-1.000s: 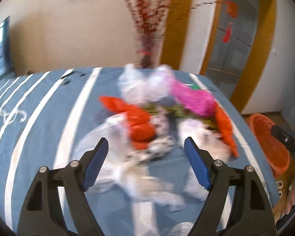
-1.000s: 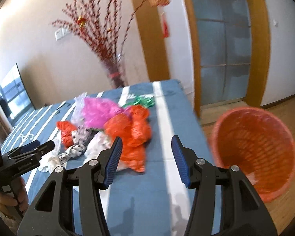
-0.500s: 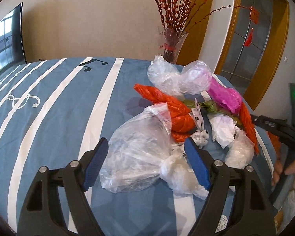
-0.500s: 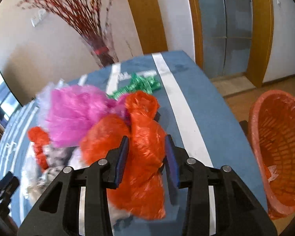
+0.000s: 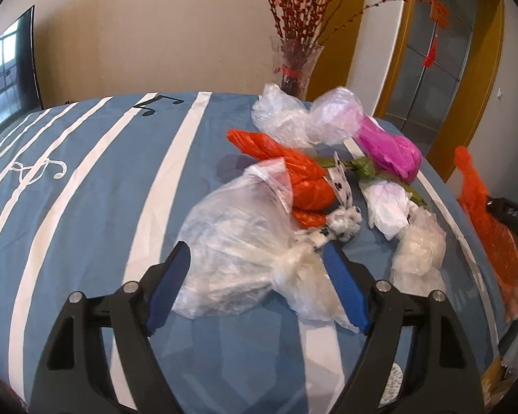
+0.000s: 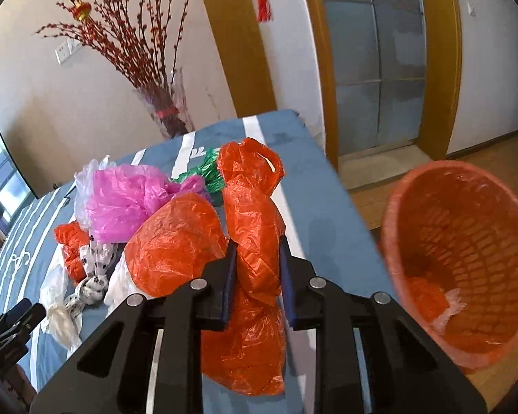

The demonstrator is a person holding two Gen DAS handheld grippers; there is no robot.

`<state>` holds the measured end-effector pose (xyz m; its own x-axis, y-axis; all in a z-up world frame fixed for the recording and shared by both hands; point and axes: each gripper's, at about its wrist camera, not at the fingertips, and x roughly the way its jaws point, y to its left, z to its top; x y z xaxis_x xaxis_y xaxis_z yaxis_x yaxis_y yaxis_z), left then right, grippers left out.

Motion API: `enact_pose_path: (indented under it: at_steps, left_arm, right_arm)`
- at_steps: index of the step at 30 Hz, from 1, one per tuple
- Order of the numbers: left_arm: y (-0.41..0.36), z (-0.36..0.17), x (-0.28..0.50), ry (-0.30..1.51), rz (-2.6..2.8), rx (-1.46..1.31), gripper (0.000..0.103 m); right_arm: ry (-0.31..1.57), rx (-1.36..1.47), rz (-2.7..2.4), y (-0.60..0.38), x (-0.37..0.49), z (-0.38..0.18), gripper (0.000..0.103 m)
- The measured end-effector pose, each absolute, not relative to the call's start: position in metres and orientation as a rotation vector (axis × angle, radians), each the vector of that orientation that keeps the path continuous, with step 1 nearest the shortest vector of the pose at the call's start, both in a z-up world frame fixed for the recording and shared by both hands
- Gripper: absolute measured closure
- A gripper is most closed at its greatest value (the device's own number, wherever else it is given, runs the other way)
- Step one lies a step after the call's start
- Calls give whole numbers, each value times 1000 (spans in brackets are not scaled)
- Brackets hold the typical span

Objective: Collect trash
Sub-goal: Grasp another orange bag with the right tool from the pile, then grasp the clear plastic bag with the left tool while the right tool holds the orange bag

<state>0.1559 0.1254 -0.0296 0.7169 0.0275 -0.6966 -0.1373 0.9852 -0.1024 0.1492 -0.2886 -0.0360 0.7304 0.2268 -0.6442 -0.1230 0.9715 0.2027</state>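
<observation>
Crumpled plastic bags lie heaped on a blue striped tablecloth (image 5: 86,172). My left gripper (image 5: 255,248) is open, its blue pads either side of a clear plastic bag (image 5: 238,234) that rests on the cloth. Beyond it are a twisted orange bag (image 5: 293,169), a pink bag (image 5: 390,148) and a white wad (image 5: 386,203). My right gripper (image 6: 257,252) is closing, and its pads pinch a strip of a large orange bag (image 6: 255,207). The same bag (image 5: 487,220) shows at the right edge of the left wrist view.
An orange mesh basket (image 6: 473,241) stands on the floor right of the table, with some scraps at its bottom. A glass vase (image 5: 295,65) of red twigs stands at the table's far edge. The table's right edge runs close by the basket.
The right gripper has moved in onto the orange bag and its jaws have narrowed around it. The left gripper has settled low over the clear bag, still wide.
</observation>
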Motion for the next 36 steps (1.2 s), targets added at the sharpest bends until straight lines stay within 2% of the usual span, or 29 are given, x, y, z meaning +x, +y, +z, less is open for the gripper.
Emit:
enact_pose_path:
  at_steps: [5,8,11,13,16,24,36]
  left_arm:
    - [115,-37,163,802,105,-135,27]
    - [111,-48,168,850,121,-128,38]
    - [113,-53,167,863,109,-168,50]
    - [113,-50,165,855,73,-188,77]
    - [111,-46,161,836,42,-181,84]
    - [101,-27,147,783,-2,-155,86]
    - [55,32,148,659,-126,-140,86]
  right_arm:
    - [718,126,203,-295,137,-30,80]
    - [722,116,211,-294,132,-31,80]
    - [726,115,213,-296,130,-32,80]
    - [727,118,215,-298,128,-31,80]
    - [722,121,217,-301,123,-29,80]
    - [688,126,226,-308,110,-16,80]
    - [603,130,224,-329,83,10,80]
